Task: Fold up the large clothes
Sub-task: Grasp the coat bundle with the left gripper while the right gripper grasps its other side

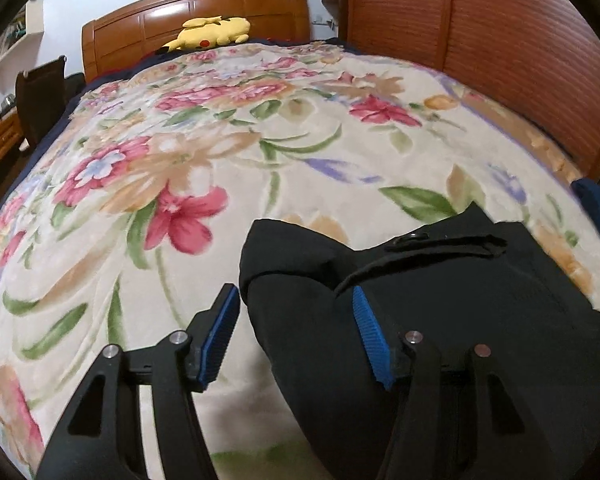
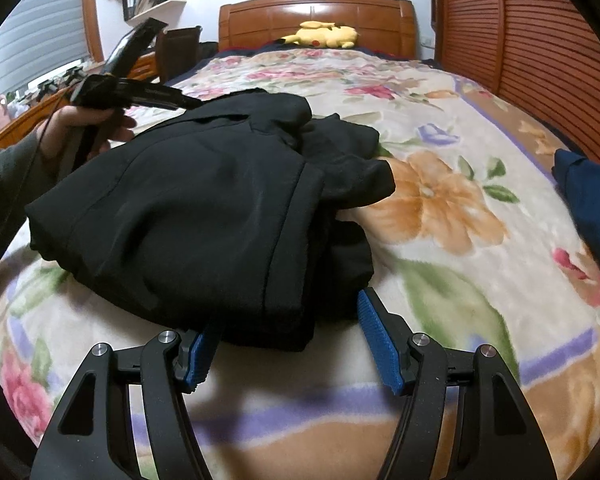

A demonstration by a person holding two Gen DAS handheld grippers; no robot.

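A black garment (image 2: 204, 216) lies in a folded bundle on the floral blanket (image 2: 440, 200). It also shows in the left wrist view (image 1: 440, 320). My left gripper (image 1: 294, 304) is open, its jaws standing over the bundle's left edge. It also shows in the right wrist view (image 2: 180, 100), held by a hand at the bundle's far left. My right gripper (image 2: 288, 312) is open at the bundle's near edge, with the cloth lying over its left fingertip. Neither gripper holds the cloth.
A dark blue cloth (image 2: 588, 200) lies at the right edge of the bed. A yellow plush toy (image 2: 324, 34) rests by the wooden headboard (image 2: 316, 12). A slatted wooden wardrobe (image 2: 540, 40) stands on the right. A chair (image 1: 40, 92) and desk stand on the left.
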